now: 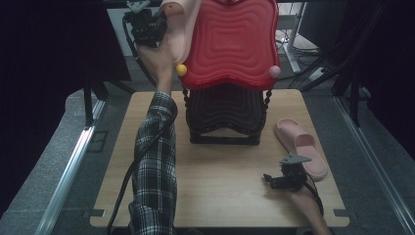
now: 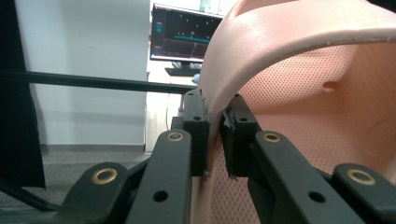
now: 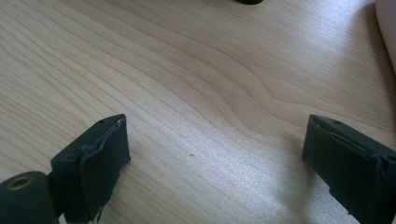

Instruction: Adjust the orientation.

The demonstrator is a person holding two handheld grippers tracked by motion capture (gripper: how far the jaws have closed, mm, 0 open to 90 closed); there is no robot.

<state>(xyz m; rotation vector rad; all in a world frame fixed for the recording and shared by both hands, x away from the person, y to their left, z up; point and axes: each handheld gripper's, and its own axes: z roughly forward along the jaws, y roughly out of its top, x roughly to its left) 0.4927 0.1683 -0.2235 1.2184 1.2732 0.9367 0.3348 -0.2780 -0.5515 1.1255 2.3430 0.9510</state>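
The right gripper (image 1: 285, 178) rests at the near right part of the wooden table (image 1: 215, 196), with its jaws spread wide and nothing between them; in the right gripper view there is bare wood under them. Just beyond it lies a pink slipper (image 1: 301, 147), flat on the table, its long axis running from far-left to near-right, with the toe end, I think, toward the near side.

Farther away, the left gripper (image 1: 149, 27) is lifted high beside the red top shelf (image 1: 230, 41) of the small rack. Its jaws pinch the strap edge of the other slipper (image 2: 299, 70), as the left gripper view shows clearly. This slipper hangs almost upright, its long axis near vertical, the sole side toward the rack.

To do this step well, I would keep the pinch firm, tilt the slipper toward level, bring it over the red shelf, and release only when the sole rests flat.
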